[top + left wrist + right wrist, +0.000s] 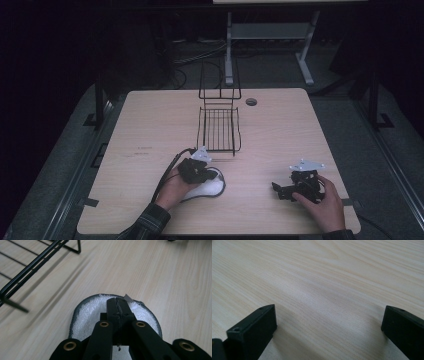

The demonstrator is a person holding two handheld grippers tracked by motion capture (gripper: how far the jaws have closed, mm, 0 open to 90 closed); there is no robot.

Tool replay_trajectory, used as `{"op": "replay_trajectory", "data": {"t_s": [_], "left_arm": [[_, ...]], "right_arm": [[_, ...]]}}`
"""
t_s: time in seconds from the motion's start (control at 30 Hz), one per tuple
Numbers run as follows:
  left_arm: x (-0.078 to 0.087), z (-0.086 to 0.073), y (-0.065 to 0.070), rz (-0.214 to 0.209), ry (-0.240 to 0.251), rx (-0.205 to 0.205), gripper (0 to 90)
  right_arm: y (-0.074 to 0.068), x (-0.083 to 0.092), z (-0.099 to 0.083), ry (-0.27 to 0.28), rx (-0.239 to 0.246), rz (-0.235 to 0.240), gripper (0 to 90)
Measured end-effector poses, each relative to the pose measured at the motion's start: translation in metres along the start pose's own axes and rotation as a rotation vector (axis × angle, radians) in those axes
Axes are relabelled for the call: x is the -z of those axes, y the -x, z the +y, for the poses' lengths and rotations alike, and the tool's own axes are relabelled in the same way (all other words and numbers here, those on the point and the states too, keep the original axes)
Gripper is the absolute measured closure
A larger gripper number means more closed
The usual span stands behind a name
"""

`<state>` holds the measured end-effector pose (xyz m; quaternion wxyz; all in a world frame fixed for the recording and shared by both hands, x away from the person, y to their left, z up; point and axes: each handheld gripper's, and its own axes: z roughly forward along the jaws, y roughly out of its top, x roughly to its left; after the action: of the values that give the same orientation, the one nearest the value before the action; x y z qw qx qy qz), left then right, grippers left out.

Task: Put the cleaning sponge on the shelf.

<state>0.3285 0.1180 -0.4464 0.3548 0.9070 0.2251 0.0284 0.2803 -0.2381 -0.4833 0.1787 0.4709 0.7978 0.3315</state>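
Resting on the light wooden table (280, 130) just in front of the black wire rack (218, 129), the white, dark-rimmed oval pad (87, 315) lies under the left gripper (117, 305), whose jaws are pressed together, while the right gripper (329, 322) stands spread over bare wood, well apart.

A black wire rack (219, 129) stands on the light wood-grain table (150, 125), just beyond the left tool. A small round grommet hole (251, 102) (dark, near the far edge) lies past it. A grey metal stand (267, 35) rises behind the table.
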Motion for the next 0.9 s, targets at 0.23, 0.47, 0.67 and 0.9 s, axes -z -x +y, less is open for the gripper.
{"op": "replay_trajectory", "data": {"t_s": [0.23,0.47,0.67,0.9], "left_arm": [[0.015,-0.014,-0.011,0.041,0.0,0.038,89.7],[0.031,-0.03,-0.021,0.072,0.021,0.088,89.6],[0.067,-0.05,-0.024,0.114,0.077,0.126,89.3],[0.104,-0.1,-0.029,0.189,0.088,0.224,89.4]], "right_arm": [[0.0,0.0,0.0,0.0,0.0,0.0,0.0],[0.0,0.0,0.0,0.0,-0.001,0.0,0.0],[0.0,0.0,0.0,0.0,-0.002,-0.001,0.0],[0.0,0.0,0.0,0.0,-0.002,-0.001,0.0]]}}
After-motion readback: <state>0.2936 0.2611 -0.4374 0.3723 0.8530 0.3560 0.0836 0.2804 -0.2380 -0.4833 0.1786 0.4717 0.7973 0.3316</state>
